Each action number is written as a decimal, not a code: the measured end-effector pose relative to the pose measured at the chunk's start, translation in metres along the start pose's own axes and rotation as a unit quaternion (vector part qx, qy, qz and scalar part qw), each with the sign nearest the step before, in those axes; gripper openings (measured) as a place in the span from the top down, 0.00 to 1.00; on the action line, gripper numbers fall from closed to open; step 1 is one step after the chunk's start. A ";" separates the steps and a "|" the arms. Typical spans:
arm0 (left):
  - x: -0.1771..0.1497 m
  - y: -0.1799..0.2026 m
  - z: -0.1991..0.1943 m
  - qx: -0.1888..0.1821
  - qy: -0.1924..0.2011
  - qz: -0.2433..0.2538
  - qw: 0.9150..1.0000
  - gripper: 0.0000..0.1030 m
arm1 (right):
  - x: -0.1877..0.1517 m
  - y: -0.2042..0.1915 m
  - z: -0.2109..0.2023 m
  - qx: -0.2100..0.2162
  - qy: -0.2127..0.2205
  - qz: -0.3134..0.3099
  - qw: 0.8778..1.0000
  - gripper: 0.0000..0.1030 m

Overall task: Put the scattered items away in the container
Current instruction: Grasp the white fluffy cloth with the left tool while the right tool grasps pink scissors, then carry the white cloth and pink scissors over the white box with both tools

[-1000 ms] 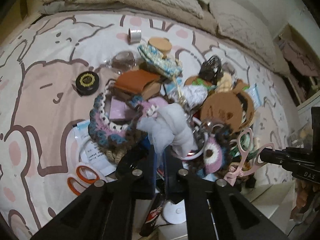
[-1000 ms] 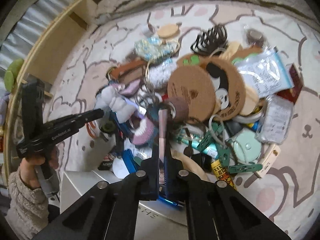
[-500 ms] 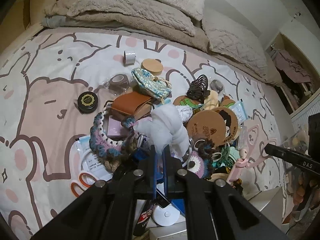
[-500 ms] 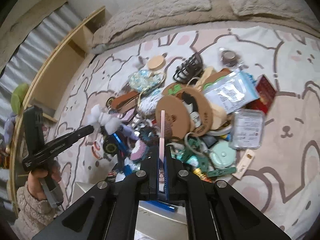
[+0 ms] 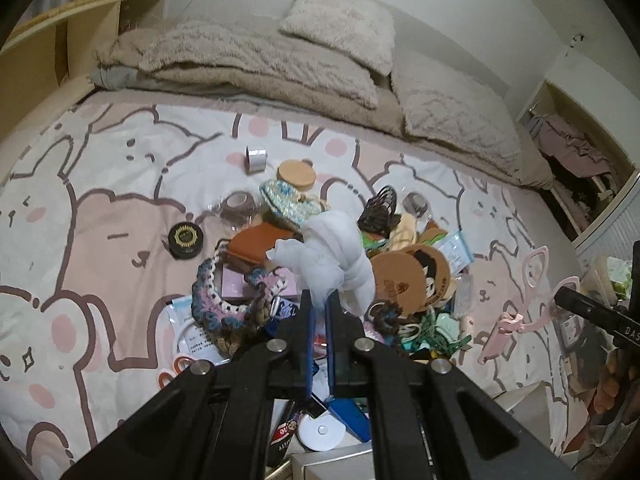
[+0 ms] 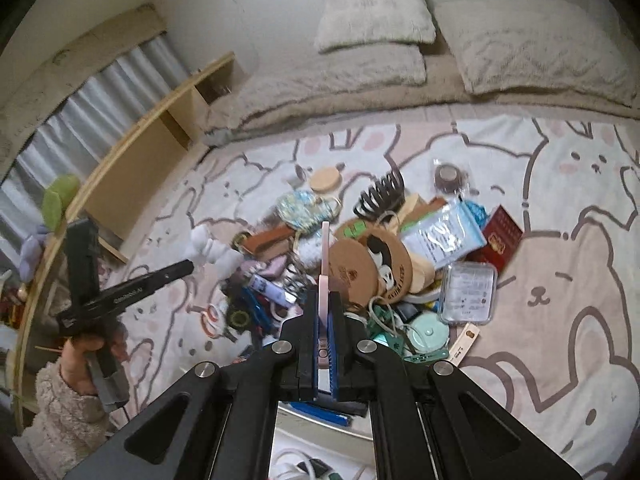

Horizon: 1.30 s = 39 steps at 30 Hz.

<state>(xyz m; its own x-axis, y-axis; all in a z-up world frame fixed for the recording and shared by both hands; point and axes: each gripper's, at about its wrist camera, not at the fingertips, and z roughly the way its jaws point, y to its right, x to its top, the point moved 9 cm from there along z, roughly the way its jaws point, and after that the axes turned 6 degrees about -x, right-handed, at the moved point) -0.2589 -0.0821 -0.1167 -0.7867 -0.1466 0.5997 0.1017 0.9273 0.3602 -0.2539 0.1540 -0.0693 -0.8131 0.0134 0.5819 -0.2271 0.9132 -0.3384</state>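
My left gripper [image 5: 319,298] is shut on a crumpled white cloth [image 5: 340,252], held above the pile of small items [image 5: 404,280] on the bed. In the right wrist view the same cloth [image 6: 210,250] hangs at the left gripper's tip [image 6: 188,267]. My right gripper [image 6: 324,298] is shut on pink scissors [image 6: 325,252], seen edge-on. From the left wrist view the scissors [image 5: 524,292] dangle from the right gripper [image 5: 560,298] at the far right. A white container [image 6: 304,456] sits just below both grippers, its rim [image 5: 332,464] partly hidden by the fingers.
The pile holds cork coasters [image 6: 360,272], a crochet ring [image 5: 224,304], a brown wallet [image 5: 256,244], a black hair claw [image 6: 380,196] and a red box [image 6: 500,236]. A black tin [image 5: 185,236] lies apart. Pillows and a blanket line the back, a wooden shelf [image 6: 152,148] the left.
Both grippers have risen away from the pile, each carrying its item. The white cloth and the pink scissors now hang clear of the clutter, and more of the pillows shows.
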 end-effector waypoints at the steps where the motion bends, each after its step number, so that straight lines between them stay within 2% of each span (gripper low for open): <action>1: 0.002 0.002 -0.006 -0.002 0.006 0.002 1.000 0.95 | 0.001 -0.002 -0.007 0.004 0.006 0.000 1.000 0.96; 12: 0.005 0.011 -0.082 0.009 0.075 0.028 0.997 0.95 | -0.002 -0.001 -0.067 0.030 0.063 0.021 0.997 0.96; 24: -0.010 0.050 -0.141 -0.019 0.124 0.062 0.990 0.95 | -0.022 0.004 -0.121 0.073 0.096 0.039 0.992 0.96; 33: -0.022 0.082 -0.154 -0.037 0.128 0.086 0.987 0.95 | -0.046 0.012 -0.139 0.101 0.093 0.055 0.989 0.96; 39: -0.034 0.099 -0.149 -0.050 0.115 0.096 0.987 0.95 | -0.077 0.008 -0.130 0.096 0.054 0.044 0.993 0.96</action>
<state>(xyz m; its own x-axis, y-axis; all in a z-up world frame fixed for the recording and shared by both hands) -0.1316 -0.0366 0.0046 -0.5895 -0.0554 0.8059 0.3046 0.9087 0.2853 -0.1236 0.2131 -0.0207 -0.7751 0.1421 0.6157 -0.2647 0.8118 -0.5205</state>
